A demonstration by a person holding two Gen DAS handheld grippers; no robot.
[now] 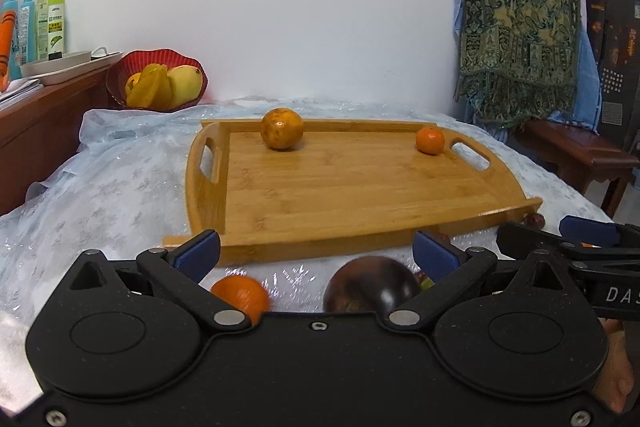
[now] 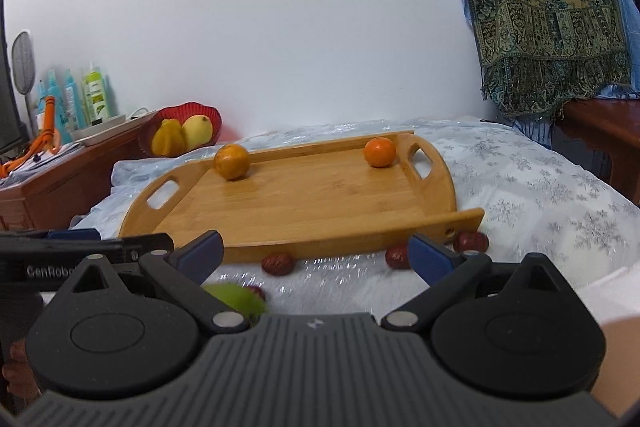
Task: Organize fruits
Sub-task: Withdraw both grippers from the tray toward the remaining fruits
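Both claws hang side by side at the near edge of the wooden tray [image 1: 340, 187], fingers spread wide and gripping nothing. Under the left gripper [image 1: 316, 253] lie a small orange [image 1: 240, 295] and a dark purple fruit [image 1: 370, 289]; red dates [image 2: 277, 263] lie before the right gripper [image 2: 316, 254]. On the tray sit a mottled orange [image 1: 281, 128] and a tangerine [image 1: 430, 141].

2 oranges [image 1: 281, 129] on tray [image 1: 340, 195], far edge

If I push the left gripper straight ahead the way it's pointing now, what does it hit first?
Probably the near rim of the wooden bamboo serving tray. The open left gripper sits above the dark purple round fruit and small orange tangerine; depth is unclear.
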